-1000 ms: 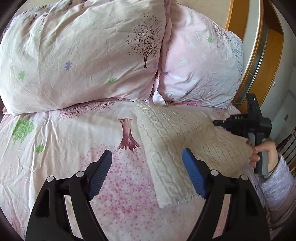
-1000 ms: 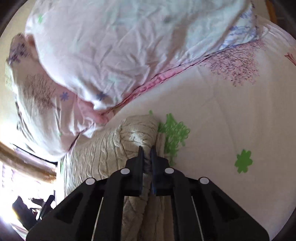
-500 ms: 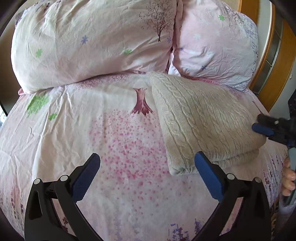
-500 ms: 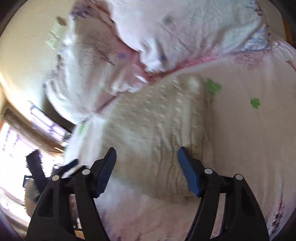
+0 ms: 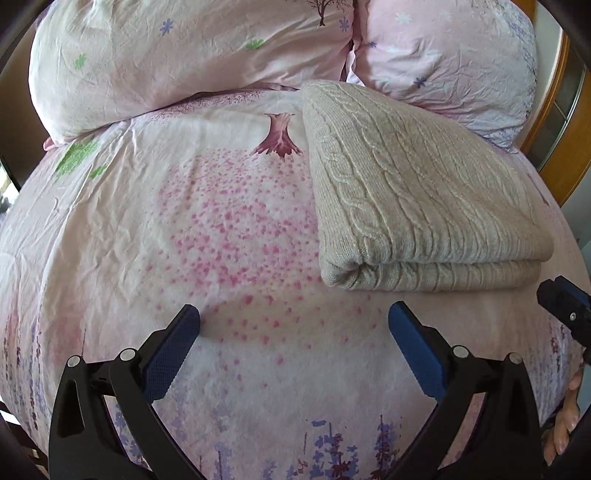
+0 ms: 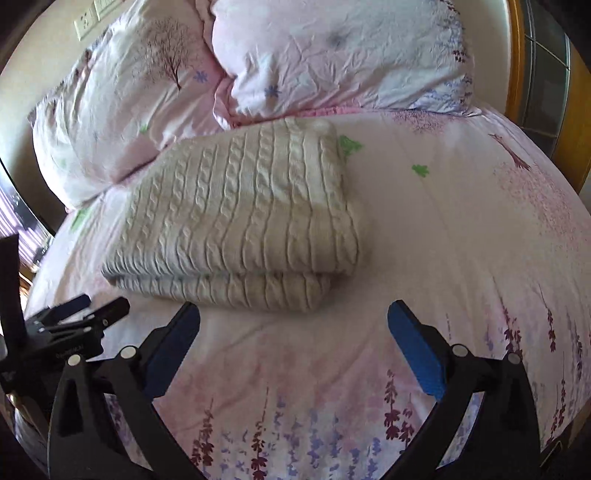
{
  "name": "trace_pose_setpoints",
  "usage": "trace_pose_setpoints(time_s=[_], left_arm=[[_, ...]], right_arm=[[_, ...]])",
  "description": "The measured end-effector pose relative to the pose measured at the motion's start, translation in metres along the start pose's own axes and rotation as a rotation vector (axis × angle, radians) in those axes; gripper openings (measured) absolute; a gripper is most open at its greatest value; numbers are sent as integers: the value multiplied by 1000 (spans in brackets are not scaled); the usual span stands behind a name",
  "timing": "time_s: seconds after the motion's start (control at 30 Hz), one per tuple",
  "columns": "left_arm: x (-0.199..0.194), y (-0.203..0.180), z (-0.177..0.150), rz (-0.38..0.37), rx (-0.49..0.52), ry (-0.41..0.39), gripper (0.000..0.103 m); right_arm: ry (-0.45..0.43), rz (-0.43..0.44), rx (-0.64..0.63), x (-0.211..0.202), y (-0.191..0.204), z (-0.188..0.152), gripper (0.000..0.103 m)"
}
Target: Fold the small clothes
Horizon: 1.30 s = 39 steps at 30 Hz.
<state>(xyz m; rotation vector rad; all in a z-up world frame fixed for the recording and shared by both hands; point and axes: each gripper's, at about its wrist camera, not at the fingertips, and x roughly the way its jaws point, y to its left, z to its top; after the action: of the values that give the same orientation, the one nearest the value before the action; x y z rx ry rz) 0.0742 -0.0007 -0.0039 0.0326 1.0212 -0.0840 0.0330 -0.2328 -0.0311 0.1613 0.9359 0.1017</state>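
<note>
A cream cable-knit sweater (image 5: 413, 192) lies folded in a flat rectangle on the pink floral bed, its folded edge toward me; it also shows in the right wrist view (image 6: 240, 218). My left gripper (image 5: 293, 332) is open and empty, held above the sheet in front of the sweater's near left corner. My right gripper (image 6: 293, 332) is open and empty, just short of the sweater's near edge. The right gripper's fingers (image 5: 561, 301) show at the right edge of the left wrist view. The left gripper's fingers (image 6: 79, 308) show at the left of the right wrist view.
Two large pink floral pillows (image 5: 192, 62) (image 5: 447, 55) lean at the head of the bed behind the sweater. A wooden frame (image 5: 561, 129) stands to the right. The bed sheet (image 5: 229, 229) spreads left of the sweater. A wall socket (image 6: 86, 22) is at the far left.
My right gripper let go of the sweater, opened and pulled back. Both grippers have drawn back toward the foot of the bed. The sweater now lies folded and still.
</note>
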Motion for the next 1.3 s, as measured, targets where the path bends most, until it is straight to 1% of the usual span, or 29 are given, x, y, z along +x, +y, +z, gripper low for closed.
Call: trace_pose_setpoints(time_s=[0.07,0.1,0.17,0.23,0.37,1.3], left_arm=[[2,-8,-1,38,49,-2,102],[2,-10,-2,44,56,-9,102],[2,-9,-2,36,47,-11,102],[3,-7,-2,23,42,-10,102],[3,-7,-2,25,45,-17,102],[3,-7,-2,26,43,-16,102]], right_arm=[[16,-68,-26,9,3,-5,101],[20,-93,-36,13,5,-7,101],[37,-120,-46,20,6,-10,101],[24,-141,-59,22,7,-13,101],[-10,-148,-55,21,7,-18,101],[-14,-151,-54,21,7,-18,101]])
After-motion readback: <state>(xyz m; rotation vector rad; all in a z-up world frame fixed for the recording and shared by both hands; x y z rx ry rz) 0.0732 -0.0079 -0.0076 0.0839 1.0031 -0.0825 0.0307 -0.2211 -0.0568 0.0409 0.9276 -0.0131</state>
